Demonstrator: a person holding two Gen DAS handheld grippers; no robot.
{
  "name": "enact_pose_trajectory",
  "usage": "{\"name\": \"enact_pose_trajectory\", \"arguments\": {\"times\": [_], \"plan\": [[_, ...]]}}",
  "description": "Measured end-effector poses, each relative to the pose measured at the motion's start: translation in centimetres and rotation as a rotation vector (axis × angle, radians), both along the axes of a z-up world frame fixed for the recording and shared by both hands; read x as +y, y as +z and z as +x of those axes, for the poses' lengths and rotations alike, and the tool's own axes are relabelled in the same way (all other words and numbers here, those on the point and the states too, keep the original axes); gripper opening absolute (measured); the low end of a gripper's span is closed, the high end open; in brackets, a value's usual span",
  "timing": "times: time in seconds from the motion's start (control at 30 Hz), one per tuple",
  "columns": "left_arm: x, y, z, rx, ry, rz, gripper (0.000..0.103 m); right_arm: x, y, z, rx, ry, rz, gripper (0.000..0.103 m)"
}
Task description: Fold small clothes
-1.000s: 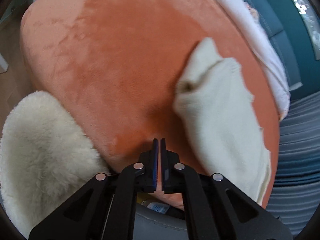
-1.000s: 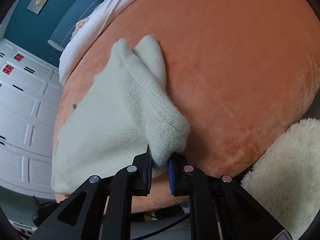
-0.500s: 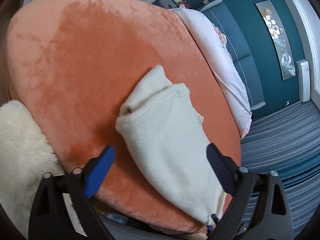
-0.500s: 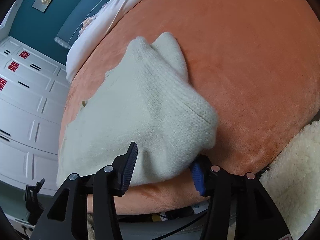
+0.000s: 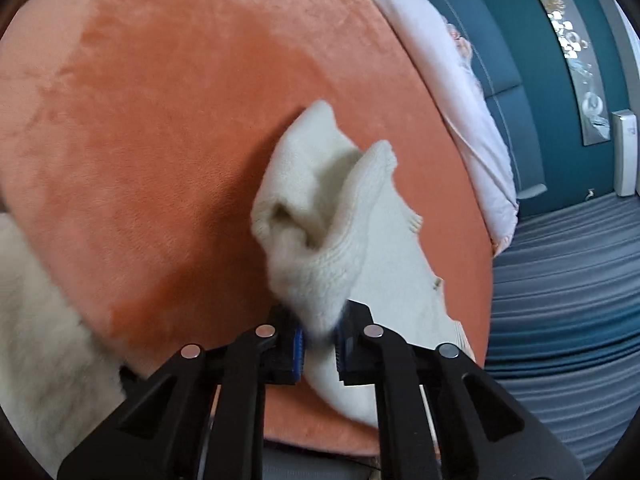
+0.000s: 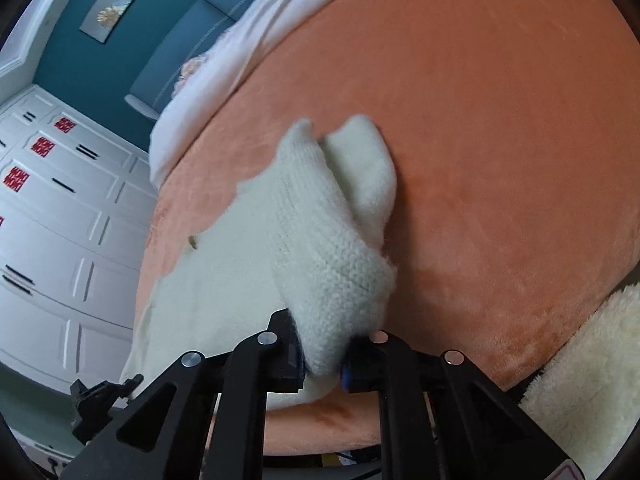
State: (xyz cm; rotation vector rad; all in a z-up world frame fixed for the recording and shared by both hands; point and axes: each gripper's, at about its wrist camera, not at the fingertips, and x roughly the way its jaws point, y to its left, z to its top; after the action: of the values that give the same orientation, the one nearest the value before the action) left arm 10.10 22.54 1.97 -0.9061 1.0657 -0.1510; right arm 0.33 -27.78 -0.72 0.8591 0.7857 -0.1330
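Note:
A cream knitted garment (image 5: 320, 240) lies on a round orange plush cushion (image 5: 160, 140), its near end bunched up and raised. My left gripper (image 5: 320, 332) is shut on that raised near fold, with knit pinched between the blue pads. In the right wrist view the same garment (image 6: 320, 248) stretches away over the cushion (image 6: 500, 140). My right gripper (image 6: 324, 356) has its jaws closing, and the pads press on the thick knitted edge between them. The rest of the garment stays flat on the cushion.
A fluffy cream throw (image 5: 40, 320) (image 6: 592, 360) hangs by the cushion's near edge. Pale pink bedding (image 5: 460, 100) (image 6: 240, 60) lies along the far side. White cabinet doors (image 6: 48, 220) and a grey striped floor (image 5: 560, 280) border the cushion.
The left gripper, shut on nothing beside the garment, opened wide and closed on its near fold. The right gripper let go, spread, and closed on the edge again. Both rose slightly.

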Motion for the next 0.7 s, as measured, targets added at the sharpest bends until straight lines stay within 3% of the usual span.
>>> {"name": "enact_pose_trajectory", "arguments": {"times": [0.07, 0.13, 0.27, 0.3, 0.37, 0.43, 0.57, 0.6, 0.7], "plan": [[0.7, 0.0, -1.9, 0.023, -0.008, -0.002, 0.01, 0.0, 2.1, -1.1, -0.046, 0.012, -0.021, 0.01], [0.9, -1.5, -3.1, 0.068, -0.016, 0.041, 0.01, -0.1, 2.2, -2.3, -0.029, 0.02, -0.041, 0.01], [0.4, -3.9, -3.8, 0.115, -0.011, 0.126, 0.011, -1.0, -4.3, -3.2, 0.194, 0.006, 0.01, 0.014], [0.2, -3.2, -3.8, 0.1, -0.022, 0.153, 0.012, -1.3, -5.3, -3.6, 0.224, -0.014, 0.051, 0.017], [-0.4, -1.4, -3.6, 0.059, -0.069, 0.244, 0.017, -1.9, -4.0, -4.5, 0.197, -0.05, 0.057, 0.026], [-1.0, -0.4, -3.5, 0.029, -0.101, 0.305, 0.017, -1.9, -2.1, -4.9, 0.204, -0.046, -0.03, 0.033], [-1.5, -0.6, -3.6, 0.051, -0.107, 0.365, 0.02, -0.3, 2.1, -5.7, 0.184, -0.073, -0.304, 0.035], [-1.8, -0.7, -3.4, 0.055, -0.104, 0.378, 0.02, 0.2, 2.8, -5.6, 0.156, -0.06, -0.34, 0.032], [-2.1, -0.6, -3.3, 0.058, -0.116, 0.426, 0.021, 2.0, 4.1, -3.5, 0.088, 0.059, -0.413, 0.012]]}}
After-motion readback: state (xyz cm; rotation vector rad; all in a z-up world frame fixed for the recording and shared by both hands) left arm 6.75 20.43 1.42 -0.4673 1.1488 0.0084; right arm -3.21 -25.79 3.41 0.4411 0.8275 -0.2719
